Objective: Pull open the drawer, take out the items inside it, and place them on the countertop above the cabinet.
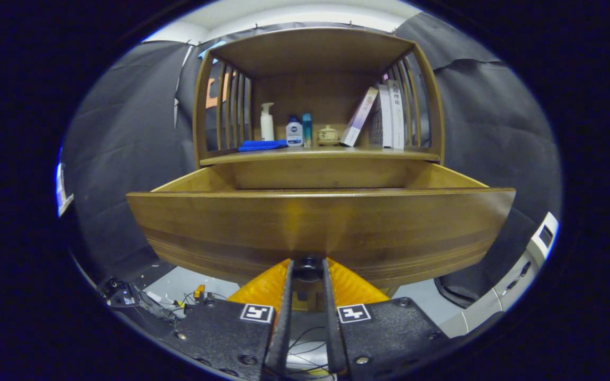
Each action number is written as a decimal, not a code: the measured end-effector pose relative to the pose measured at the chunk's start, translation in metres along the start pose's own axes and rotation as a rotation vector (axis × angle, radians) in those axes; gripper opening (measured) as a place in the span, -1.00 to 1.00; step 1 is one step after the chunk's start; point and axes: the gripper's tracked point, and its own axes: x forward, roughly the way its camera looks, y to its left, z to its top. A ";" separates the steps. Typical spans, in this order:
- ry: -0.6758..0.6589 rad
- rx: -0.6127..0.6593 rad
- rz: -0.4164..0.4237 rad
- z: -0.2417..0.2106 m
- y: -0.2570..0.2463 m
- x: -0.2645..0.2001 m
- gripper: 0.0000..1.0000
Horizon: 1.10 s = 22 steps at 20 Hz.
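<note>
While your gripper pinches the dark knob at lower centre, the drawer stands pulled out, contents hidden behind its front. Above, the surface carries bottles, a blue cloth and books.

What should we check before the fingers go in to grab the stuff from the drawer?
1. Drawer pulled out from the cabinet: ok, its side walls show ahead of the shelf.
2. Fingers let go of the knob: not ok, they sit close on both sides of it.
3. Items inside the drawer spotted: cannot tell, the drawer front hides its inside.
4. Free room on the countertop: ok, a bare strip runs along its front edge.
5. Things already there to avoid: ok, the blue cloth, bottles and books stand farther back.
</note>
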 end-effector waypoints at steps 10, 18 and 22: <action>-0.223 -0.015 0.021 0.114 -0.007 -0.048 0.87; -0.173 -0.005 0.001 0.207 -0.019 -0.014 0.98; 0.014 0.081 0.055 0.219 -0.010 0.028 0.98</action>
